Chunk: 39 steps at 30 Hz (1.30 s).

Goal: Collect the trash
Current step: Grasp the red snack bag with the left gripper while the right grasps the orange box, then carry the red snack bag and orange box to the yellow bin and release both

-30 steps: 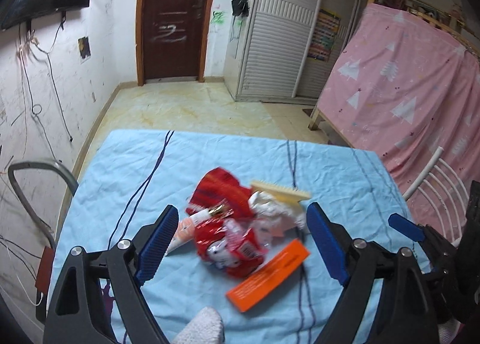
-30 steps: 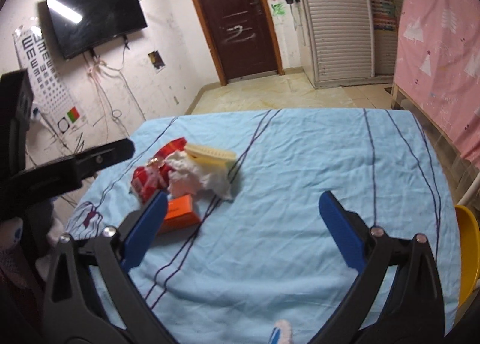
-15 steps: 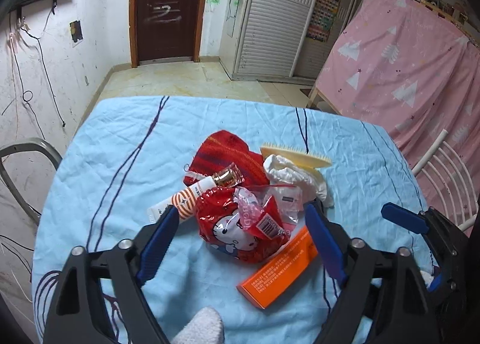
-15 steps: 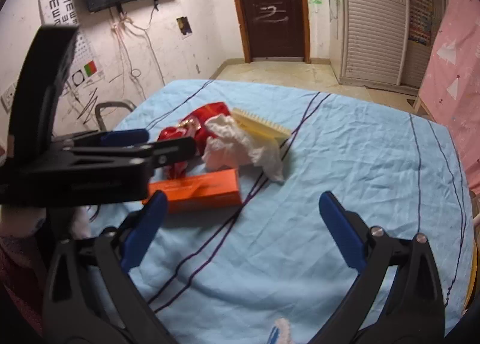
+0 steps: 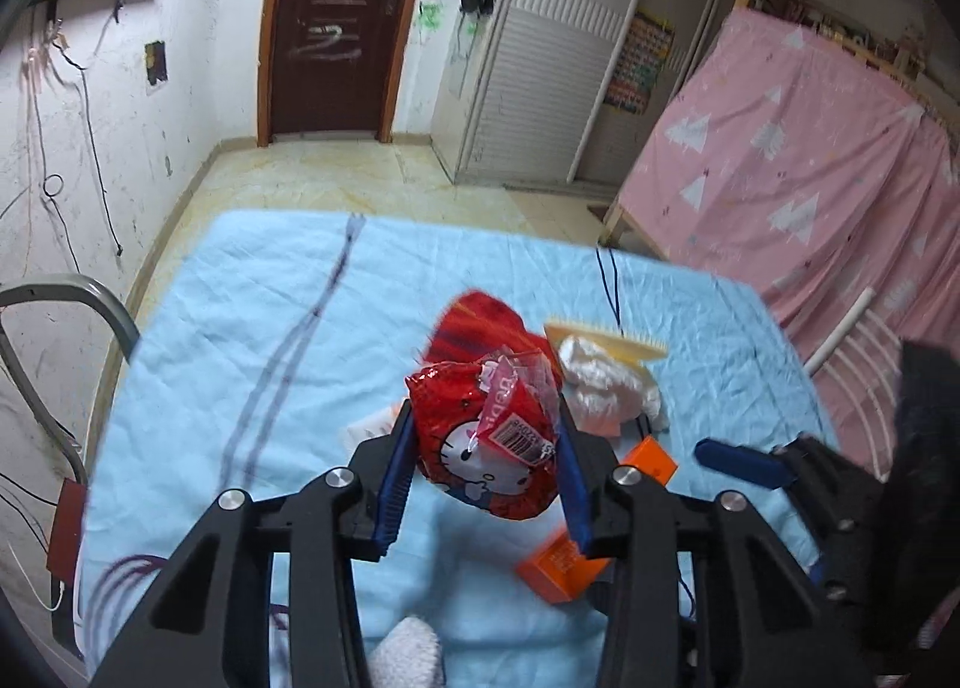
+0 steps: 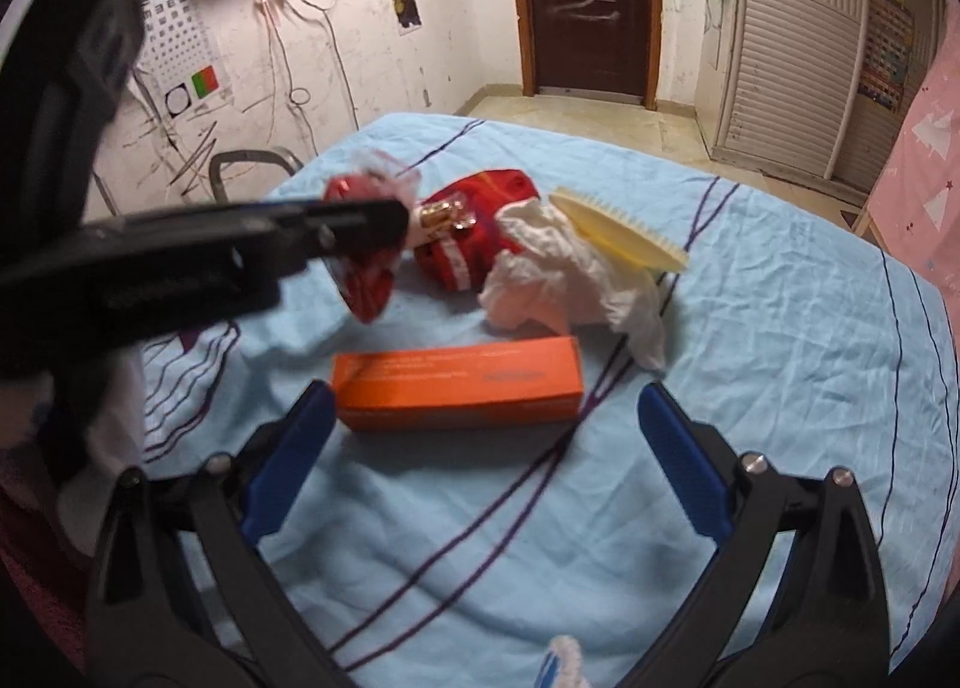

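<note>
My left gripper [image 5: 483, 463] pinches the crinkled red cartoon snack bag [image 5: 487, 448], lifted off the blue-sheeted surface [image 6: 750, 328]. My right gripper [image 6: 480, 448] is spread, nearest the orange cardboard box [image 6: 459, 382], lying crosswise just ahead.

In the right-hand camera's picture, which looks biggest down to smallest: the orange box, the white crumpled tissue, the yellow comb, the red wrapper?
1. orange box, though it lies nearest the camera, which flatters it.
2. white crumpled tissue, close behind in spread.
3. yellow comb, partly hidden by the tissue.
4. red wrapper, partly hidden by the left gripper holding it, so unsure.
</note>
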{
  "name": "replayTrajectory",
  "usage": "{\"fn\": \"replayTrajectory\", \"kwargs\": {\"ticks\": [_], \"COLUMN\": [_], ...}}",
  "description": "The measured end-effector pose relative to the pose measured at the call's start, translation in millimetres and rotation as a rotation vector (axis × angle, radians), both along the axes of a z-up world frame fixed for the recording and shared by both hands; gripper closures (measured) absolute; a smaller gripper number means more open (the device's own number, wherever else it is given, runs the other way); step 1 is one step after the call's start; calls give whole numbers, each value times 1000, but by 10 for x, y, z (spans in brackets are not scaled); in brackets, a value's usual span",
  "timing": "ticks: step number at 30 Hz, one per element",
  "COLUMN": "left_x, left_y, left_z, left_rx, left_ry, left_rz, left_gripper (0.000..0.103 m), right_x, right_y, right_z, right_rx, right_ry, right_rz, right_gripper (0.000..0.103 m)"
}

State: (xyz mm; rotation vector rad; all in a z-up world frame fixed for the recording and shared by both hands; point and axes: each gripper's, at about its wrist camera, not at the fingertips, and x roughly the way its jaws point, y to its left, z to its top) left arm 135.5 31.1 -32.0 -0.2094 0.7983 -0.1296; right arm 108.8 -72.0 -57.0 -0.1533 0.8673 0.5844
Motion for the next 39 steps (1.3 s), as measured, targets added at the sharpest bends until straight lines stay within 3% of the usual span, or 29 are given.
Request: {"fn": "replayTrajectory", "kwargs": {"ticks": [12, 16, 18, 28, 39], "left_x": [-83, -74, -76, -115, -130], "left_y": [319, 342, 330, 205, -209], "left_z": [69, 48, 46, 133, 247], "left_rx": [-60, -66, -67, -37, 17], "left_ry": [-27, -23, -22, -36, -46], "left_rz": [37, 39, 36, 31, -17], "left_gripper": [70, 70, 70, 70, 70], "right_x": [110, 169, 189, 141, 129], "right_y": [306, 258, 215, -82, -745], "right_z": [-130, -141, -133, 19, 220], "right_rx": [-93, -64, -42, 55, 143], "right_ry": [49, 77, 76, 44, -16], "right_rz": [1, -29, -36, -64, -170], "right_gripper": [6, 6, 13, 14, 14]}}
